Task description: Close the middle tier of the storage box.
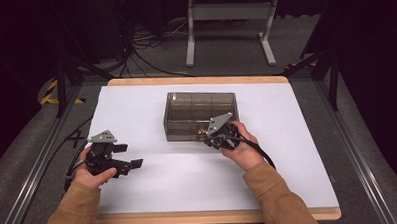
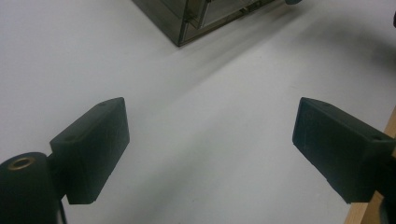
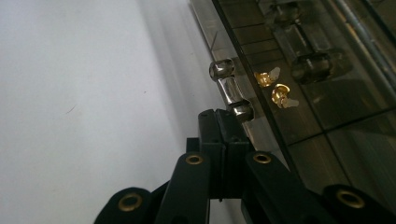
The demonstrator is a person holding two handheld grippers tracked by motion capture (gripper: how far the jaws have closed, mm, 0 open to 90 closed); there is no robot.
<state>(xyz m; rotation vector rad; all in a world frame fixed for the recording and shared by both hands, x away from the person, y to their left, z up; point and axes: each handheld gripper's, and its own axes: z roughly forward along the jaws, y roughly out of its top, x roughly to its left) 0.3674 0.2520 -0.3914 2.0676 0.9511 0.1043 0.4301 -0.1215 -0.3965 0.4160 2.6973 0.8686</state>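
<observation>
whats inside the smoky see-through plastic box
Through the smoky see-through plastic box, two small gold-coloured metal pieces lie in a near compartment, behind the front latch. Dividers split the inside; glare hides the far compartments' contents.

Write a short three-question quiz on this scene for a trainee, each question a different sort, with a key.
1. True or false: the left hand-held gripper has its jaws spread wide over bare white table.
2. Multiple choice: the right hand-held gripper has its tips at which part of the smoky clear box? A) far left corner B) the handle on its near side C) the middle of the lid
3. What small things lie inside the box near that handle?

Key
1. True.
2. B; the jaws are shut, tips at the handle's end.
3. Two gold-coloured metal pieces.
</observation>
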